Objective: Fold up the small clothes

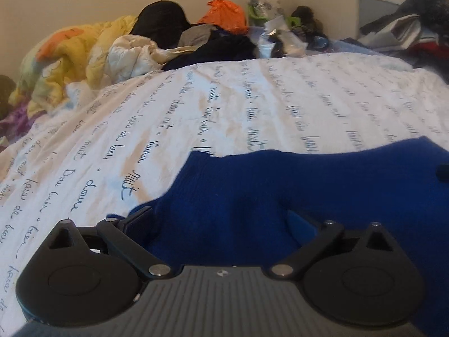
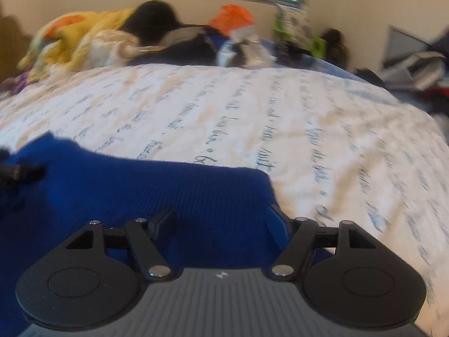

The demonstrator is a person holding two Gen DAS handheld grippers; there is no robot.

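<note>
Left tongs (image 1: 221, 221) and right tongs (image 2: 221, 219) are both standing spread, gripping nothing, over the blue knit garment (image 1: 280, 191) lying on the bed cover (image 1: 252, 98), which is showing cursive script reading "nuit" and "douce"
</note>
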